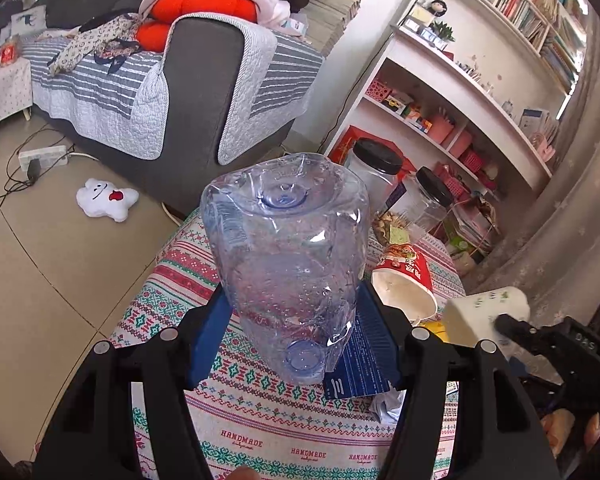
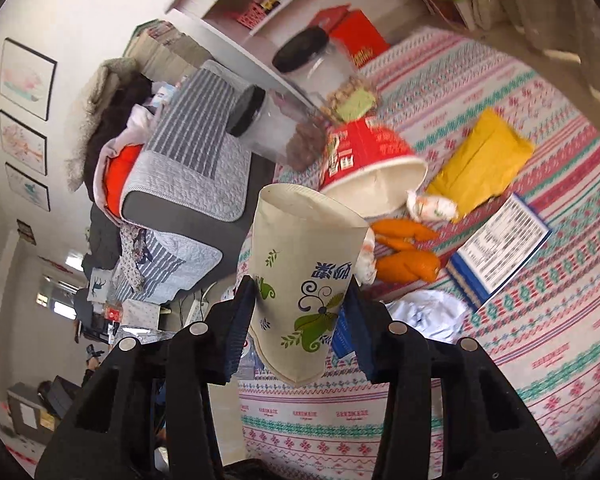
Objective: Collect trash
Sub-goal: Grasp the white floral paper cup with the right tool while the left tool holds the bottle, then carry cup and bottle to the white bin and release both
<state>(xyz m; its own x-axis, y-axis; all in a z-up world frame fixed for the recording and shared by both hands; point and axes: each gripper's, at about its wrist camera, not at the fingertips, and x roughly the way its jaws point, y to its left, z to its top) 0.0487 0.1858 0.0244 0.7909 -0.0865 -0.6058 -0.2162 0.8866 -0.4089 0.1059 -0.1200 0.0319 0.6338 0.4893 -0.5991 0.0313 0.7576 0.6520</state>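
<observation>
At frame centre, left gripper [image 1: 292,344] clamped on plastic bottle [image 1: 288,256], right gripper [image 2: 300,320] clamped on paper cup [image 2: 300,264]; best held firm, carried level to bin.

Sofa [image 1: 204,92]: you've got it under a striped grey quilt, past the table's far edge.
Plush toy [image 1: 106,199]: on the floor tiles, near your sofa.
Jars [image 1: 374,168]: two, black lids, standing beside the bookshelf [image 1: 500,52].
</observation>
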